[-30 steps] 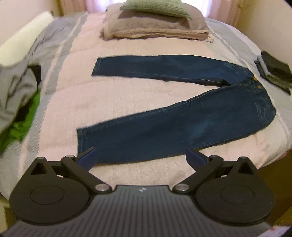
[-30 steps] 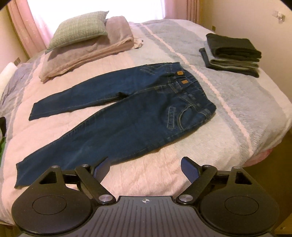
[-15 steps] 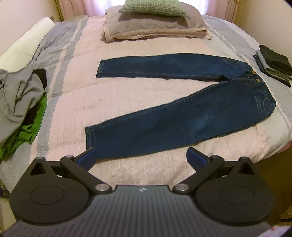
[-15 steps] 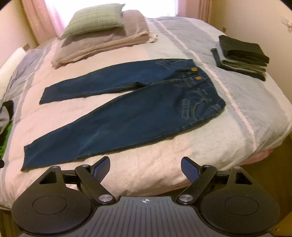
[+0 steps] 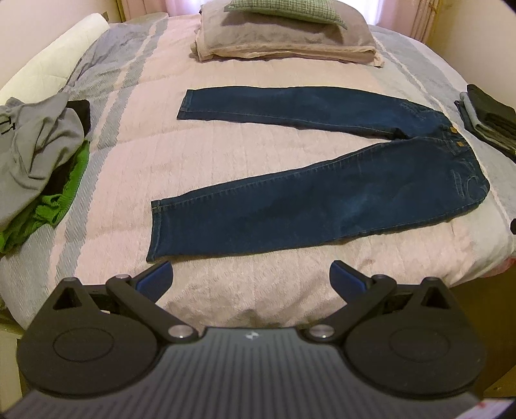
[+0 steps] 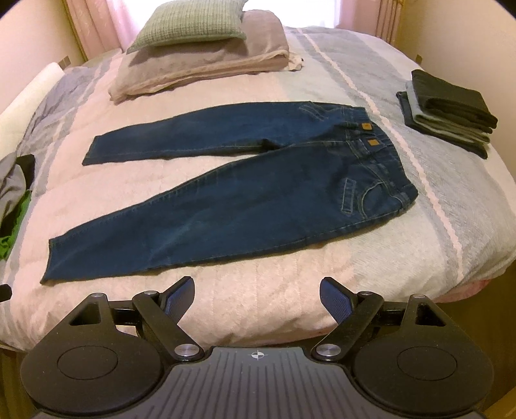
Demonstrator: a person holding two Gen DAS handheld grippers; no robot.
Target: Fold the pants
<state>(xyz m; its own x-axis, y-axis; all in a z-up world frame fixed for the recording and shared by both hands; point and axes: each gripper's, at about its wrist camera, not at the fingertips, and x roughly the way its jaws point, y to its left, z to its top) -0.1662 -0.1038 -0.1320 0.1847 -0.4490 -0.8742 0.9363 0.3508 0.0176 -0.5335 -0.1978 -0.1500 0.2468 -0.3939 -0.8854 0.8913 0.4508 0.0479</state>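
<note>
I have the dark blue denim jeans (image 5: 322, 199) lying flat on the bed with the pink and grey striped quilted cover (image 5: 251, 154), legs spread in a V, unfolded. Taking the jeans as my landmark: the waistband with its two tan leather patches sits at their right end, the two hems at their left. Beyond the jeans, at the head of the bed, a green checked cushion (image 6: 190, 24) rests on a folded taupe blanket (image 6: 206, 67). To the right of the waistband, well apart from it, there is a neat stack of folded black and grey clothes (image 6: 448, 112). Left of the hems, a loose heap of grey, black and bright green garments (image 5: 38, 161) lies near the bed's edge.

My left gripper (image 5: 251, 278) hovers just short of the near leg's hem, jaws spread wide with nothing between them. My right gripper (image 6: 257, 295) hangs on the near side of the same leg, around its middle, jaws equally wide apart and holding nothing. Neither one touches the denim.
</note>
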